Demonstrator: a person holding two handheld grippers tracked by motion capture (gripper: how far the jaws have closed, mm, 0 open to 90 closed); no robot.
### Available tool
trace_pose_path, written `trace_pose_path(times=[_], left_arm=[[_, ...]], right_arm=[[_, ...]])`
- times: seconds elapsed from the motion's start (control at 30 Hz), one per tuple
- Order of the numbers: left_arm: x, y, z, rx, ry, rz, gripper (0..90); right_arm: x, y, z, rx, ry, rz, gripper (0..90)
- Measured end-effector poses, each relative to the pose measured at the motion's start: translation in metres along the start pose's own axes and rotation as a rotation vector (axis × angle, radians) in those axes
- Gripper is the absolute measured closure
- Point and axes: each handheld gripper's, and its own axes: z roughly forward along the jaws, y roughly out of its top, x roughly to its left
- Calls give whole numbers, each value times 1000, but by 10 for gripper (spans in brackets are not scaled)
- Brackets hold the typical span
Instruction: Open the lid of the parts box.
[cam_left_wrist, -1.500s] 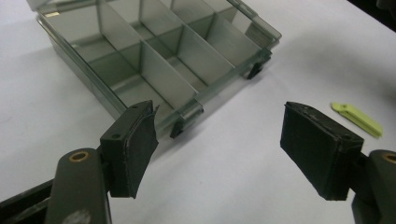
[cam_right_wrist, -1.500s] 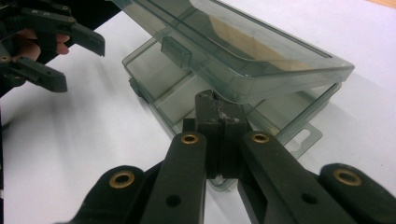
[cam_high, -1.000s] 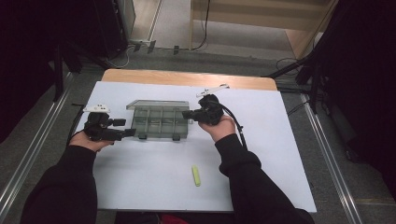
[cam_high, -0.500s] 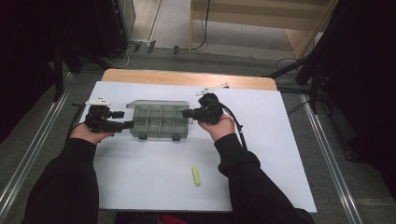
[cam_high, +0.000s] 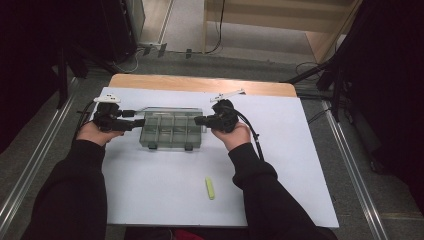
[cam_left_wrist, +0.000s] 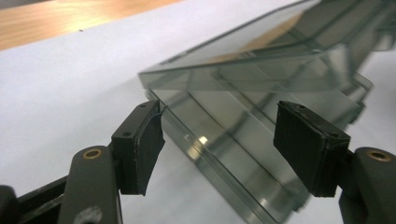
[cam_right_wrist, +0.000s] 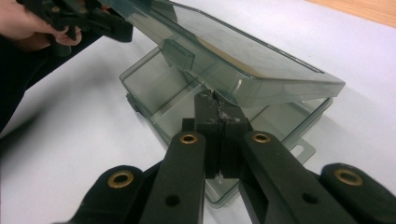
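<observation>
The worktop (cam_high: 280, 165), a pale sheet over a wooden board, reaches across the middle of the high view, and the smoky clear compartment box (cam_high: 172, 131) sits in its upper-centre part. Since a second ago the left tongs (cam_high: 141, 122) have slid from beside the box's left end up against it, and their jaws have just been closing a little; in the left gripper view they stand wide, the box's end wall between the pads (cam_left_wrist: 142, 144) but not yet pinched. The right tongs (cam_high: 199, 120) have kept their place, clamped tight on the box's right wall under the half-raised lid (cam_right_wrist: 243, 60). My guess is that the left side is about to take a grip, so the lid can be worked. The far wooden edge lies near; toward the bottom there is plenty of free sheet, save a small yellow-green piece (cam_high: 210, 188) lower centre.
</observation>
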Motion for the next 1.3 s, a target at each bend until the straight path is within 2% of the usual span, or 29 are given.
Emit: trace_pose_path(times=[0.2, 0.37, 0.67, 0.73, 0.8, 0.97, 1.3], left_arm=[[0, 3, 7, 11, 9, 36, 393], [1, 5, 13, 11, 25, 48, 467], [6, 7, 17, -9, 11, 6, 573], [8, 8, 16, 1, 2, -20, 611], [9, 9, 14, -9, -2, -30, 616], [6, 11, 13, -4, 10, -3, 615], [6, 11, 13, -1, 20, 1, 613]], right_arm=[[-2, 0, 1, 2, -15, 0, 898], [0, 2, 0, -5, -20, 3, 898], [0, 5, 0, -13, -32, 11, 896], [-1, 4, 1, -13, -31, 10, 894], [0, 3, 1, -10, -30, 9, 888], [-2, 0, 1, -8, -25, 17, 868], [-6, -8, -6, -5, -31, 1, 820]])
